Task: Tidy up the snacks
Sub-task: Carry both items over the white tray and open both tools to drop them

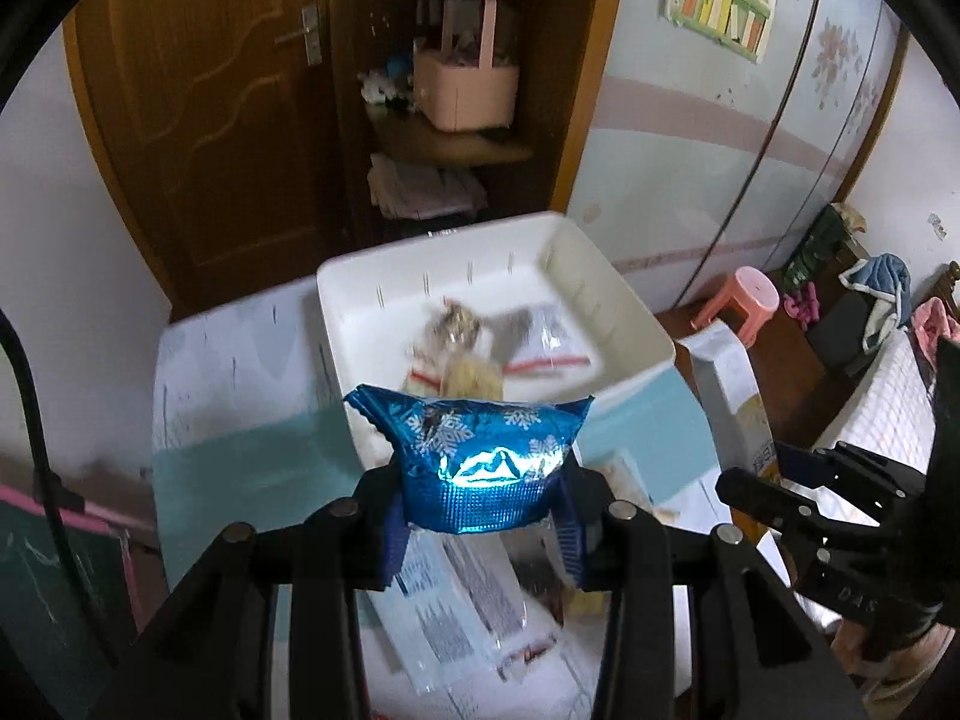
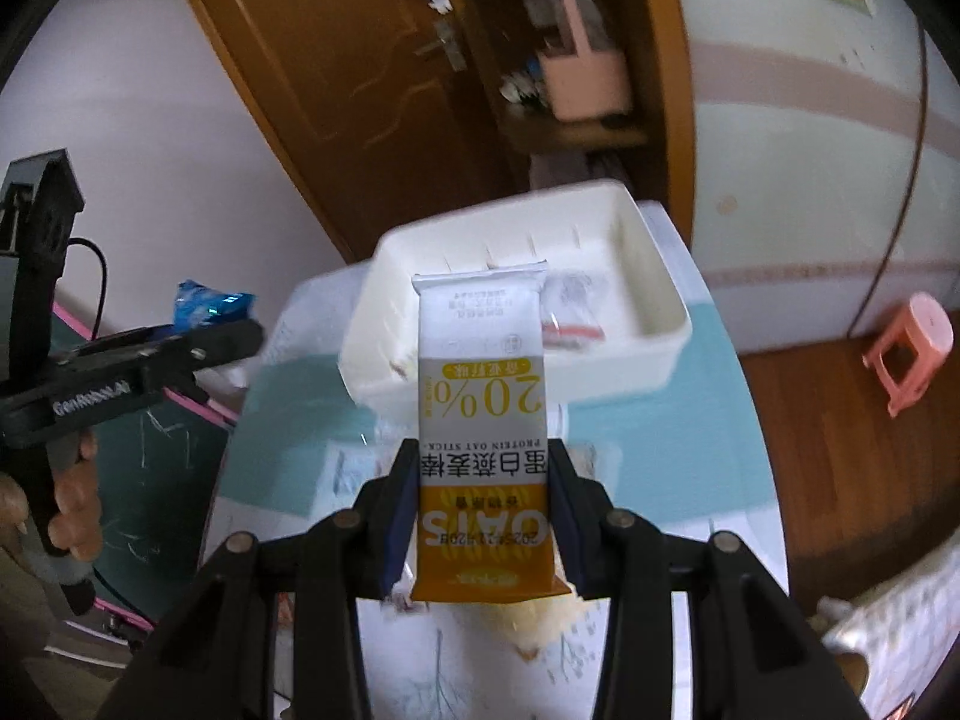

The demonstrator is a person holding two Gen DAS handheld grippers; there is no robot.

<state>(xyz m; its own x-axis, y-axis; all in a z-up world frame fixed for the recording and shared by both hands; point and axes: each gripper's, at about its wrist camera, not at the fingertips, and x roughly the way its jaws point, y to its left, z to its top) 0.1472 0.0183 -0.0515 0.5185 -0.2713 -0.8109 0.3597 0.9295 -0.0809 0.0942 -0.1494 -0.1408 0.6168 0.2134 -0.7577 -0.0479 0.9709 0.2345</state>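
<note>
While both hang above the surface [image 1: 240, 468], left gripper [image 1: 480, 516] clamps blue foil snack [image 1: 480, 468], right gripper [image 2: 483, 516] clamps oat bar [image 2: 483, 420]; white bin [image 1: 630, 306] just beyond holds bagged snacks [image 1: 480, 342].

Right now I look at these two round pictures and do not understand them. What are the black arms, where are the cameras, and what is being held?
No robot here: a person holds black tongs in each hand, with a camera on each looking forward along its fingers. The left tongs grip a blue snack. The right tongs grip an oat bar. Ahead, on the table, stands a white bin with some bagged snacks inside. More packets lie on the table below the tongs.
</note>
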